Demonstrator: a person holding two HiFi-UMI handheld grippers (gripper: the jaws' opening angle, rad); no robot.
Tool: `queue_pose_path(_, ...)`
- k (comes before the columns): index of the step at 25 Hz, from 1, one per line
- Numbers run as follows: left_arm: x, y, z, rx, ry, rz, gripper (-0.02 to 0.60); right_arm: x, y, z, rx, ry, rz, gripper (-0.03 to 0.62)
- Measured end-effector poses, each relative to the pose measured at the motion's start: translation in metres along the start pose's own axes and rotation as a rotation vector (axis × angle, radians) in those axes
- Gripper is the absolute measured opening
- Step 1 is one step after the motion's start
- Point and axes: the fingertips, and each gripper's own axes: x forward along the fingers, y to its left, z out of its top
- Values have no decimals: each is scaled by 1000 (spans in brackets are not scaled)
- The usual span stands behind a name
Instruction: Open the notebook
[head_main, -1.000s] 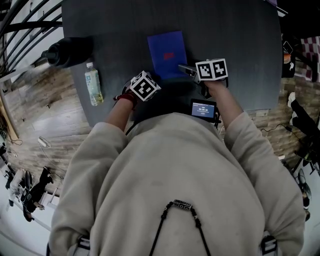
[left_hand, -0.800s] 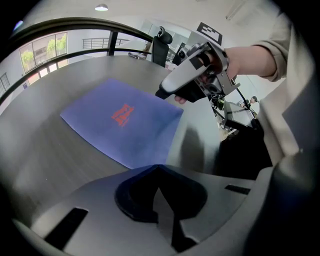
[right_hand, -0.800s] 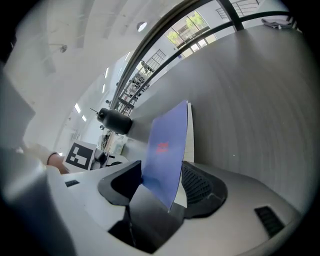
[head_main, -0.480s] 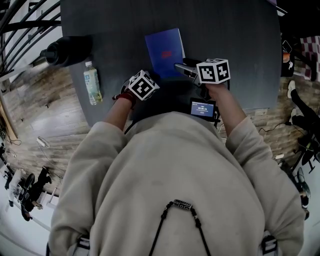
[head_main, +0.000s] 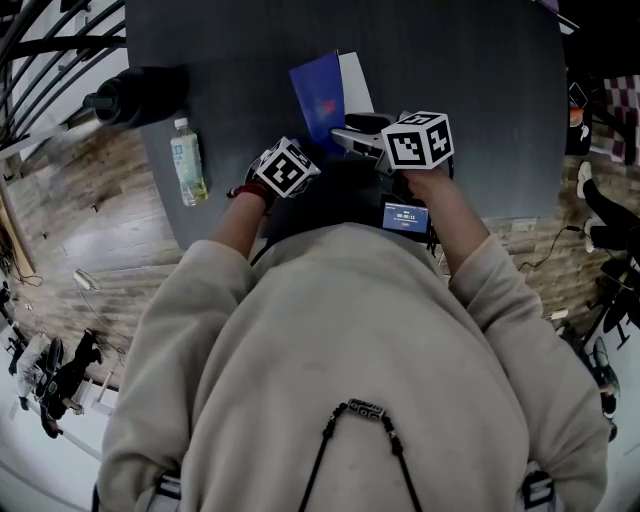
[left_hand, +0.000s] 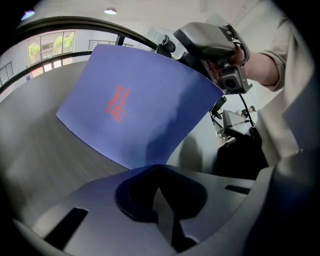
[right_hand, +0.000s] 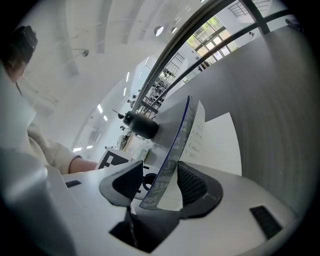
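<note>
1. Nearest the person, the left gripper (left_hand: 161, 199) has its jaws together on nothing. It points down at the table (head_main: 450, 60) just short of the near left corner of the notebook (head_main: 322, 90); I cannot tell whether it touches.
2. The right gripper (right_hand: 159, 182) comes in from the near right. Its jaws stand wide, having just closed a little, with the free edge of the cover (right_hand: 176, 145) between them. That edge seems to lean on one pad, not pinched.
3. The notebook lies just beyond both, long axis running away from the person, spine on the left. The cover stands half raised, a white page (head_main: 356, 78) bare beside it.
4. The cover likely has to swing left over the spine, towards the left gripper's side.
</note>
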Motion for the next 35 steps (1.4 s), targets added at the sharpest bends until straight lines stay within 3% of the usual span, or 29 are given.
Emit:
queue_pose_path(18, -28, -1, -9, -142, -177, 18, 0, 21, 48, 3, -74, 27, 95, 227)
queue_pose_path(23, -31, -12, -23, -141, -186, 3, 0, 28, 60, 6, -103, 37, 112, 227)
queue_pose_path(28, -38, -11, -33, -220, -246, 28, 0, 43, 74, 7, -130, 60, 143, 227)
queue_pose_path(35, -42, -24, -61, -285, -251, 41, 0, 68, 100, -6, -186, 124, 185, 227)
